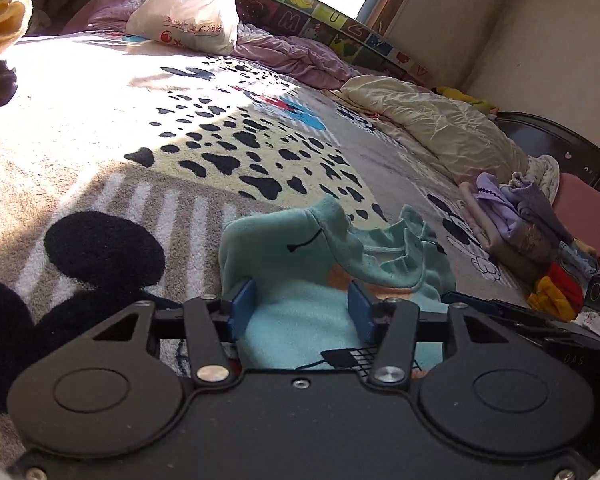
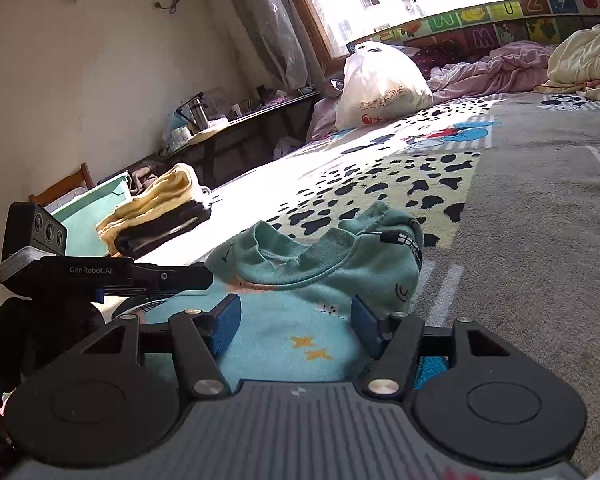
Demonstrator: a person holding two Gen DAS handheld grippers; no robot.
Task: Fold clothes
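A teal child's sweatshirt (image 1: 300,248) lies on the patterned blanket (image 1: 100,152), its upper part bunched and folded back toward me. My left gripper (image 1: 302,308) is low over the garment's near part, blue pads (image 1: 242,308) wide apart and open, with cloth beneath them. In the right wrist view the same sweatshirt (image 2: 332,264) shows orange stars and a rumpled neckline. My right gripper (image 2: 296,322) also stands open just above the near cloth. The left gripper's body (image 2: 100,272) shows side-on at the left there.
A white plastic bag (image 2: 380,88) sits at the far side of the bed. Folded yellow and black clothes (image 2: 156,212) are stacked at the left by a green bin (image 2: 88,212). Folded purple and pink clothes (image 1: 516,220) and a cream quilt (image 1: 440,128) lie on the right.
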